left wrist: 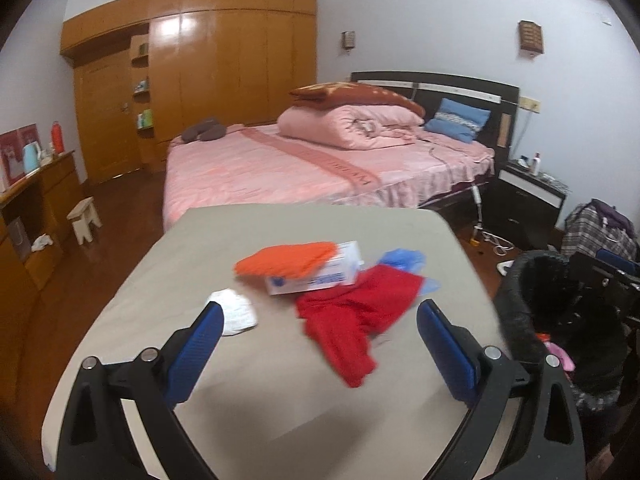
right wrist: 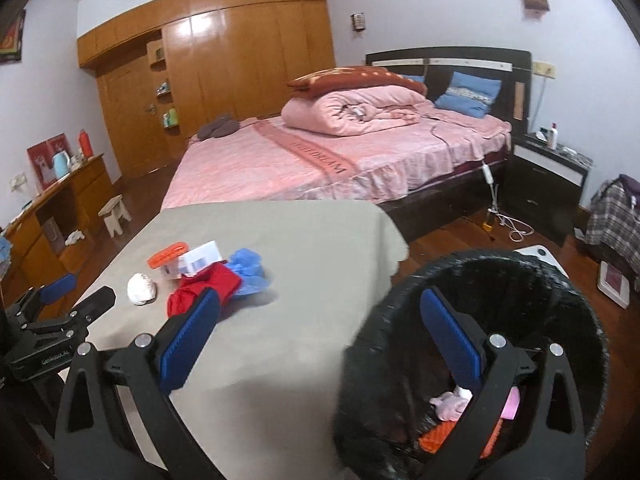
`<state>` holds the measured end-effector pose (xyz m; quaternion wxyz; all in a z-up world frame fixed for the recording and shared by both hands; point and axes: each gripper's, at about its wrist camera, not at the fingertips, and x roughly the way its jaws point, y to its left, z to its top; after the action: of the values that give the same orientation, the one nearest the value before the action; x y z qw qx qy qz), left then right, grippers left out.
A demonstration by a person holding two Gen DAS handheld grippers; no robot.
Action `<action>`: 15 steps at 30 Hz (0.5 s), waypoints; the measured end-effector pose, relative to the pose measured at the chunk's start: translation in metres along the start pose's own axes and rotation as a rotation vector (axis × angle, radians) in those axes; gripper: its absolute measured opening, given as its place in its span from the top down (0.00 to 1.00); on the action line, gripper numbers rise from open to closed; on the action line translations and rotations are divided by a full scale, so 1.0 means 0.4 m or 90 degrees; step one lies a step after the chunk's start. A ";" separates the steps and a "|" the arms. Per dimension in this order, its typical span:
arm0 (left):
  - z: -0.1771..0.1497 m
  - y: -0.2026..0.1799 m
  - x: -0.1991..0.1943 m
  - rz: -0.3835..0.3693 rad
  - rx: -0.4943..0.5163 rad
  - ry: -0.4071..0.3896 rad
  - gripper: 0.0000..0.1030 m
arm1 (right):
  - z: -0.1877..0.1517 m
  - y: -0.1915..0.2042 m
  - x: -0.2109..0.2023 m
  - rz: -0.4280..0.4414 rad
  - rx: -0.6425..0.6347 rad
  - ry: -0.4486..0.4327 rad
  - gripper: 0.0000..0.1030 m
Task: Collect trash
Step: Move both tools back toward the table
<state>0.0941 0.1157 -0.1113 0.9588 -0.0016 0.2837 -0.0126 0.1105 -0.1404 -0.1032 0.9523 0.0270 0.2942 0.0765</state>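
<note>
Right wrist: bedspread (right wrist: 320, 152) lettering "MYDREAM"

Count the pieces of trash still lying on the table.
5: crumpled white paper, orange item atop the white box, red cloth, blue glove behind. More may hide underneath.

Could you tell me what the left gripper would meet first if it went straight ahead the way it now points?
Most likely the red cloth, lying on the table between the open left gripper's fingers; the white box sits behind. Depth is hard to judge.
</note>
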 end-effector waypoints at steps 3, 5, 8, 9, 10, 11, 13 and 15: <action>-0.009 0.041 0.019 0.018 -0.009 0.005 0.08 | 0.002 0.035 0.031 0.004 -0.013 0.000 0.05; -0.016 0.070 0.037 0.031 -0.013 0.009 0.08 | 0.006 0.054 0.057 0.005 -0.019 0.002 0.05; -0.018 0.112 0.072 0.046 -0.018 0.018 0.08 | 0.007 0.076 0.096 0.009 -0.021 0.008 0.05; -0.018 0.123 0.084 0.049 -0.021 0.021 0.08 | 0.008 0.083 0.109 0.010 -0.024 0.011 0.05; -0.019 0.135 0.099 0.054 -0.024 0.025 0.08 | 0.008 0.090 0.122 0.010 -0.028 0.014 0.05; -0.020 0.147 0.115 0.058 -0.026 0.031 0.08 | 0.007 0.097 0.131 0.010 -0.031 0.015 0.05; -0.023 0.168 0.149 0.060 -0.032 0.041 0.08 | 0.010 0.108 0.156 0.010 -0.036 0.018 0.05; -0.025 0.179 0.178 0.062 -0.034 0.050 0.08 | 0.009 0.115 0.174 0.010 -0.037 0.022 0.05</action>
<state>0.1500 0.1855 -0.1592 0.9462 -0.0126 0.3208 0.0416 0.1634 -0.0837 -0.1345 0.9467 0.0007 0.3083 0.0929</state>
